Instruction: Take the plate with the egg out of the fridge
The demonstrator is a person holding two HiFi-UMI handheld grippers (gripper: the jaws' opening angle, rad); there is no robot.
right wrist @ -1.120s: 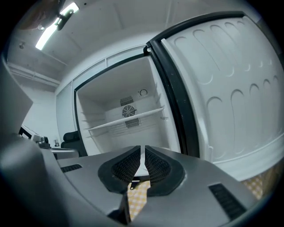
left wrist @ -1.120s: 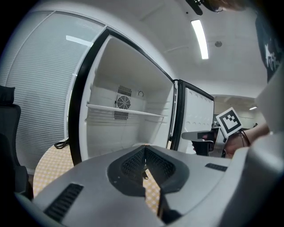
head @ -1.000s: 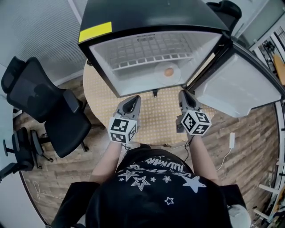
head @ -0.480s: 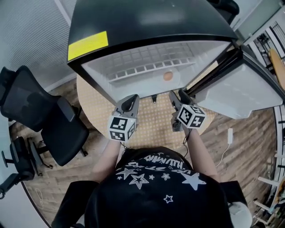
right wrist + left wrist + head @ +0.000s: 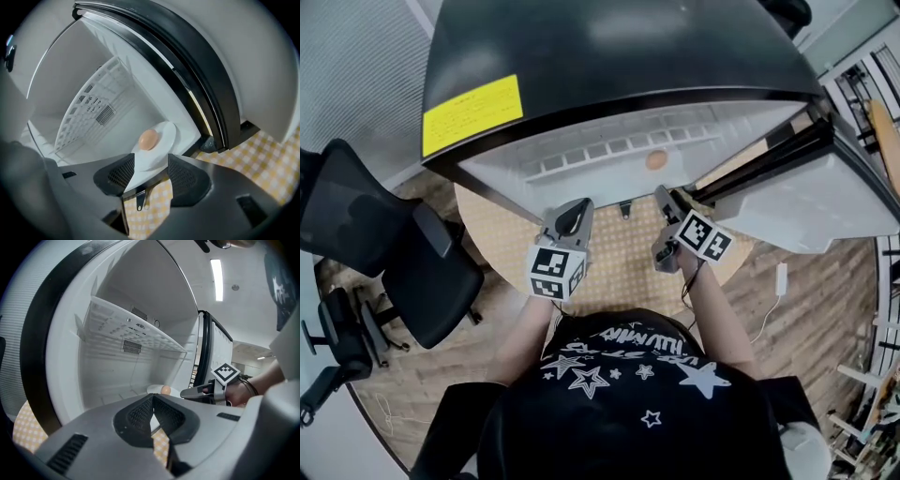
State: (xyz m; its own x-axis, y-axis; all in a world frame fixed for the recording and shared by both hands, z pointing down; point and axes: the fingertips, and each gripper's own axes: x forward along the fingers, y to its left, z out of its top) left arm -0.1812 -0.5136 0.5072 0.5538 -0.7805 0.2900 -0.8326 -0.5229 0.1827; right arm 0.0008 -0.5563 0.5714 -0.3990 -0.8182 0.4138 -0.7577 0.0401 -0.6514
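- fridge [image 5: 609, 56]: stands on the counter [image 5: 623, 253]. Its door [image 5: 811, 202] is swung open at the right of the head view, which leaves the interior reachable.
- plate [image 5: 157, 147]: white, on the fridge floor toward the door side, below the wire shelf [image 5: 89, 108]. The egg [image 5: 148, 139] lies on it. We log it as not yet taken out.
- right hand-held gripper [image 5: 151, 161]: at the fridge's mouth, jaws just opened and now spread wide. The plate's near rim lines up with the gap, but the pads are not pressing it. We judge this a set-up to pinch the rim.
- left hand-held gripper [image 5: 153, 401]: jaws pressed together and empty, held before the opening near the centre of the head view. We judge it is kept clear of the reach.
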